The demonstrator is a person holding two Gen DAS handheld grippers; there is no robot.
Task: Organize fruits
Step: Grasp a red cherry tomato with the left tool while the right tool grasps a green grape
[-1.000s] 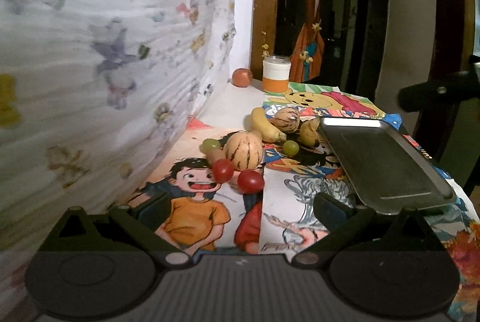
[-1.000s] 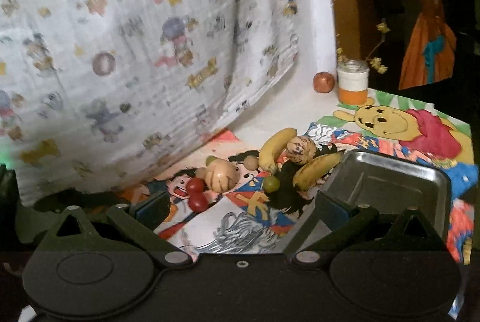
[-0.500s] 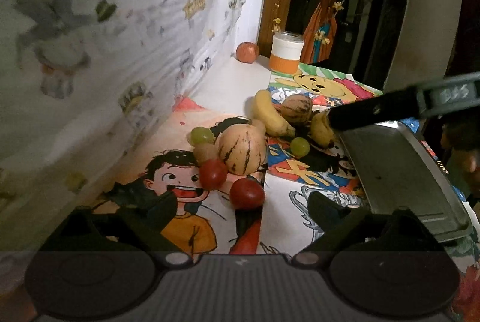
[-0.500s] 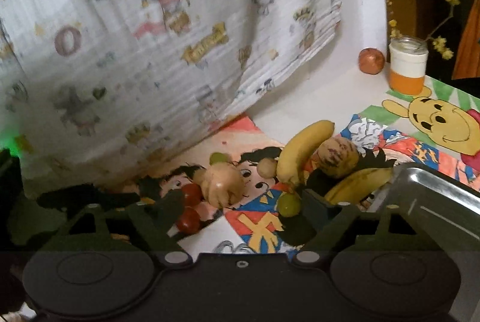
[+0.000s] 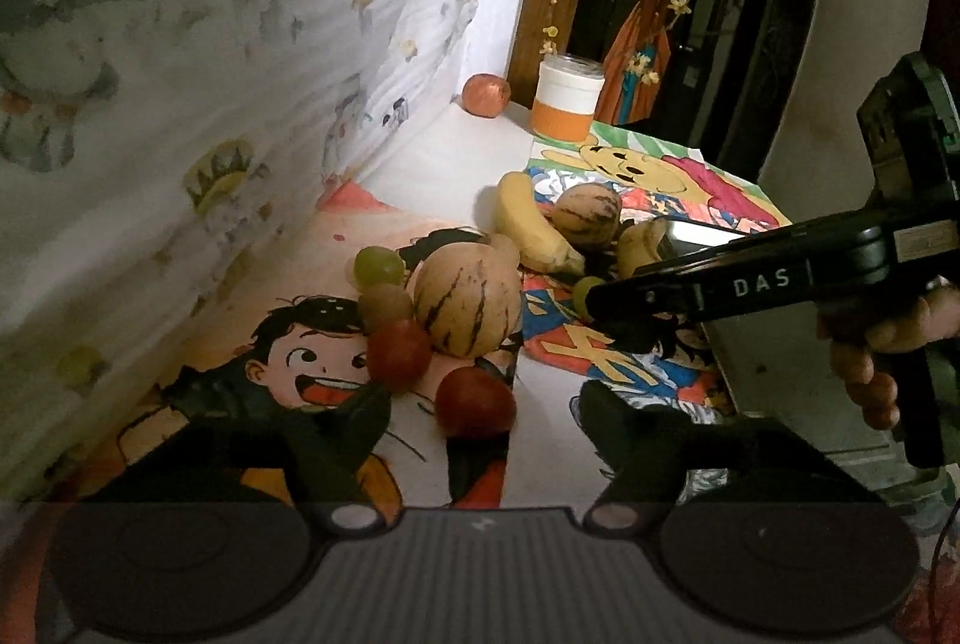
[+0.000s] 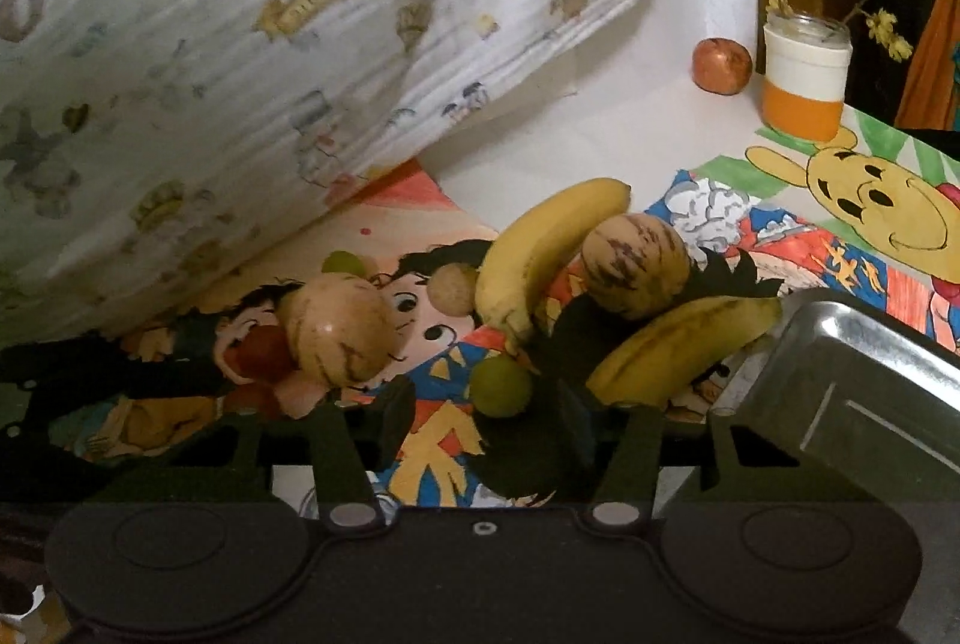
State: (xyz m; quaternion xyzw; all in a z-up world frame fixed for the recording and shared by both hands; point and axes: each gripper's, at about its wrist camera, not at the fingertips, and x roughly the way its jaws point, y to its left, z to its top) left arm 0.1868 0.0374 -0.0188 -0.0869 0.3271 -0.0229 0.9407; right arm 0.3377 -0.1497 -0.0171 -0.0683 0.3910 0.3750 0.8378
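Fruit lies in a heap on a cartoon-print cloth: two red tomatoes [image 5: 475,400], a striped melon [image 5: 467,300], green grapes [image 5: 378,266], two bananas [image 5: 534,230] and a second striped melon [image 5: 587,215]. My left gripper [image 5: 480,419] is open, its fingers either side of the near tomato. My right gripper [image 6: 486,419] is open around a green grape [image 6: 500,385], just short of a banana [image 6: 678,347]. It enters the left wrist view from the right, its tip [image 5: 606,297] at that grape. A metal tray [image 6: 852,392] lies right of the fruit.
A patterned sheet [image 5: 180,74] hangs along the left. A white and orange jar [image 5: 569,105] and a reddish apple [image 5: 486,95] stand at the far corner by a wooden door frame. The person's hand [image 5: 882,350] holds the right gripper over the tray.
Both grippers have moved forward and down to the fruit. The left now straddles the near tomato; the right has reached the green grape by the bananas.
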